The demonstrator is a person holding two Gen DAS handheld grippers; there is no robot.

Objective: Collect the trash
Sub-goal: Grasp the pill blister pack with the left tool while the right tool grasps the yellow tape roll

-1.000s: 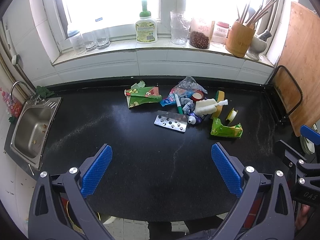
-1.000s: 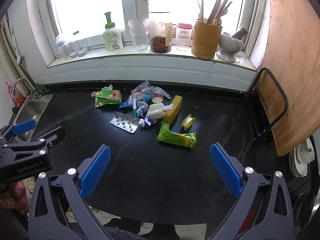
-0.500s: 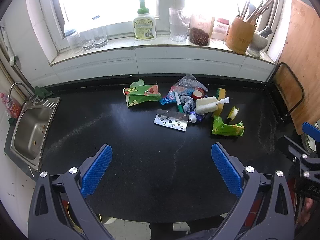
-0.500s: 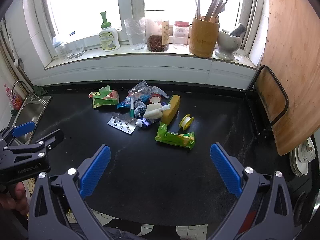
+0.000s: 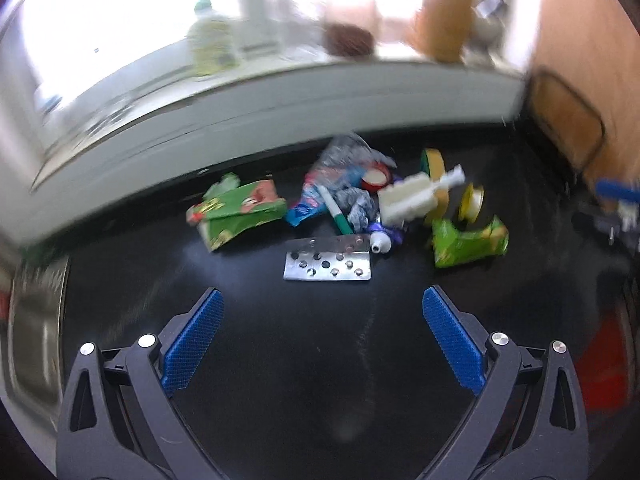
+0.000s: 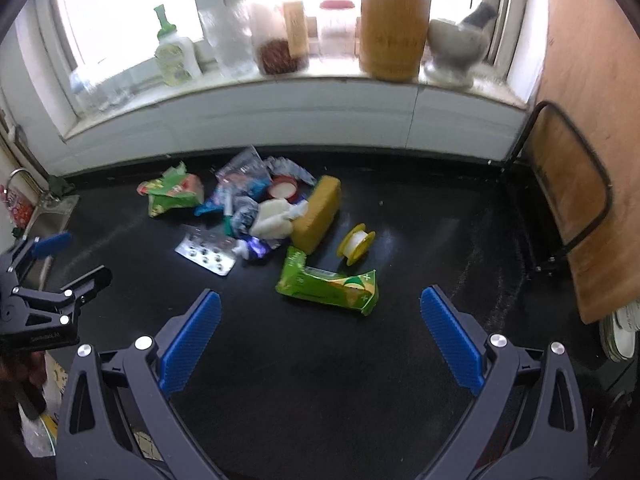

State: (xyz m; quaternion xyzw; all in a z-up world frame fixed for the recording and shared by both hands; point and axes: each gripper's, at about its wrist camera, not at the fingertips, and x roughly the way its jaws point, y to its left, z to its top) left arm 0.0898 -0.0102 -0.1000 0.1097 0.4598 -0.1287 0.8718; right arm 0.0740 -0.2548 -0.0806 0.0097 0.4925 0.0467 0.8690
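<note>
We are holding our left gripper and right gripper wide-jawed and empty above the black countertop, facing the trash pile lying below the windowsill.

Two wrist views from above the counter, sharing the litter pile.

On the far windowsill stand a soap bottle, a wooden utensil holder and a mortar; a sink is at left.
</note>
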